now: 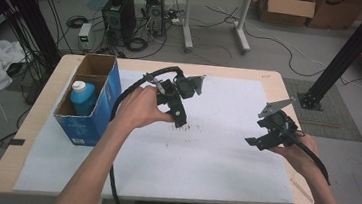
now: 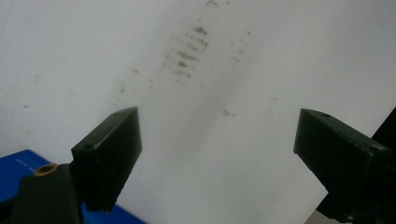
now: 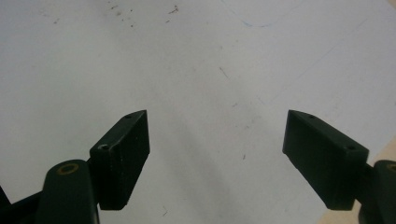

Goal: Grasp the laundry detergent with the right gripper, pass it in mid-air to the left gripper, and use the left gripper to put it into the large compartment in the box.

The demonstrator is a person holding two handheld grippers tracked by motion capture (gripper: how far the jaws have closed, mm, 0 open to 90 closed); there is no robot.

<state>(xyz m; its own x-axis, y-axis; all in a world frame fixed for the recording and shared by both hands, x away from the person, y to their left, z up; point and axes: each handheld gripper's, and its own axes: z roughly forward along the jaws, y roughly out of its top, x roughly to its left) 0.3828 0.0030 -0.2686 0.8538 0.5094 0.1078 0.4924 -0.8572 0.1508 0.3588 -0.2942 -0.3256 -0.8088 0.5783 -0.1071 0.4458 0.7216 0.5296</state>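
Left of the spread, empty left gripper fingers stands the blue box.

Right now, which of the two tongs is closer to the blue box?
The left tongs, held just right of the blue box; the right tongs sit far off near the table's right edge.

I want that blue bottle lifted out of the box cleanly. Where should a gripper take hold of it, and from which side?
Grip the blue bottle at its white cap, coming straight down from above. It stands upright inside the blue box, whose walls hide its sides, so probably only the top is free for open jaws.
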